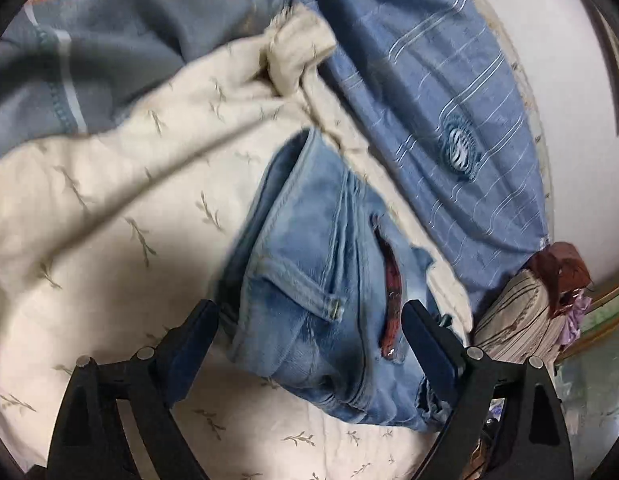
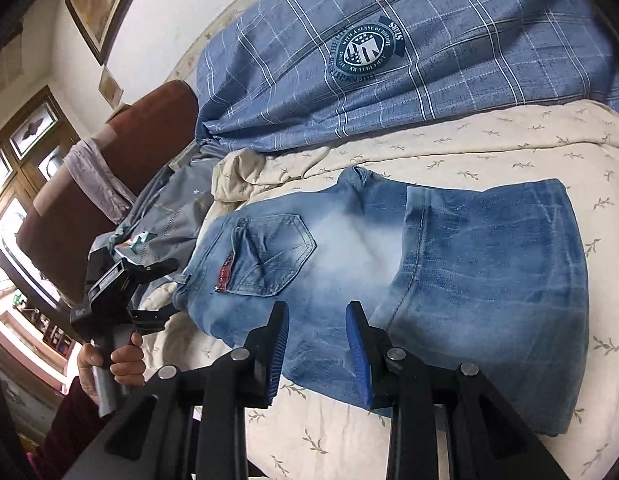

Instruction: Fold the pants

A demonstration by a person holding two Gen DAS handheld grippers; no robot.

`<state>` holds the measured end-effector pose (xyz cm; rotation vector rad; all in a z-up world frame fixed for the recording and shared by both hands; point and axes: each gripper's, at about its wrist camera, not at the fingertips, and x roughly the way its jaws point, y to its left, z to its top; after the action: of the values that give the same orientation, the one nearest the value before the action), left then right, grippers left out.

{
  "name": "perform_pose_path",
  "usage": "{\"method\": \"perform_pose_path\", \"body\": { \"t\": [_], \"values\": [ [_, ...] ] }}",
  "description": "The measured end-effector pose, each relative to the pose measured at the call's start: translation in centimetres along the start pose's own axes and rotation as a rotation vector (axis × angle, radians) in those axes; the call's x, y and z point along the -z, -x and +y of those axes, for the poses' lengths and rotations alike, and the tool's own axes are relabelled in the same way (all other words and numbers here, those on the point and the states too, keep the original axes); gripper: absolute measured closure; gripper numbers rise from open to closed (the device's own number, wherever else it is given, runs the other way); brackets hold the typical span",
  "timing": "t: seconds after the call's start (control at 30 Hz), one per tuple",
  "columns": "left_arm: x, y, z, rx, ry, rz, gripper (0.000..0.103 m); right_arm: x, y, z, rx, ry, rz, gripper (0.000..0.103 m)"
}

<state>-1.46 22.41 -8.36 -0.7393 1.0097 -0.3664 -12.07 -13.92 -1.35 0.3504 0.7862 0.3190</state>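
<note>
Folded jeans (image 2: 389,280) lay lengthwise across the bed (image 2: 509,136), waistband end between the wide-open left hand-held gripper (image 1: 309,328), right hand-held gripper (image 2: 317,344) narrowly parted, empty, mid-frame.

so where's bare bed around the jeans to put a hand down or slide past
Bare cream sheet runs between the jeans and the blue plaid duvet, plus a strip on the jeans' near side by the right gripper. In the left wrist view, an open cream patch lies left of the waistband. Crowded: the waistband end, with the left gripper, bunched sheet and grey bedding.
</note>
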Motion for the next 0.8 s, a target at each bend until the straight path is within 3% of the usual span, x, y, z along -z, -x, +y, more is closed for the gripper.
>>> {"method": "perform_pose_path", "body": {
  "t": [0.2, 0.23, 0.27, 0.3, 0.43, 0.53, 0.6, 0.7, 0.73, 0.8],
  "values": [
    [0.7, -0.6, -2.1, -0.062, -0.113, -0.041, 0.012, 0.1, -0.3, 0.4, 0.052, 0.04, 0.001, 0.071],
    [0.8, -0.7, -2.5, -0.077, -0.14, -0.046, 0.017, 0.1, -0.3, 0.4, 0.057, 0.043, -0.002, 0.071],
    [1.0, -0.9, -2.9, -0.097, -0.165, -0.052, 0.031, 0.1, -0.2, 0.4, 0.061, 0.042, -0.007, 0.071],
    [1.2, -1.0, -3.3, -0.115, -0.184, -0.058, 0.037, 0.0, 0.0, 0.2, 0.068, 0.035, -0.015, 0.071],
    [1.4, -1.0, -3.6, -0.122, -0.19, -0.092, 0.042, -0.2, 0.4, -0.8, 0.086, -0.008, -0.036, 0.071],
    [1.1, -1.3, -3.1, -0.151, -0.187, -0.094, 0.035, -0.4, 0.8, -1.5, 0.097, -0.036, -0.045, 0.071],
    [0.9, -1.8, -3.0, -0.151, -0.166, -0.088, 0.01, -0.5, 1.2, -1.6, 0.104, -0.043, -0.05, 0.071],
    [1.0, -2.0, -3.3, -0.138, -0.174, -0.086, 0.01, -0.9, 2.2, -1.5, 0.101, -0.046, -0.07, 0.071],
    [1.0, -2.0, -3.5, -0.134, -0.187, -0.09, 0.013, -1.0, 2.4, -1.4, 0.101, -0.045, -0.077, 0.071],
    [1.1, -1.8, -4.0, -0.151, -0.217, -0.106, 0.041, -1.1, 3.0, -1.4, 0.105, -0.04, -0.096, 0.071]
  ]
}}
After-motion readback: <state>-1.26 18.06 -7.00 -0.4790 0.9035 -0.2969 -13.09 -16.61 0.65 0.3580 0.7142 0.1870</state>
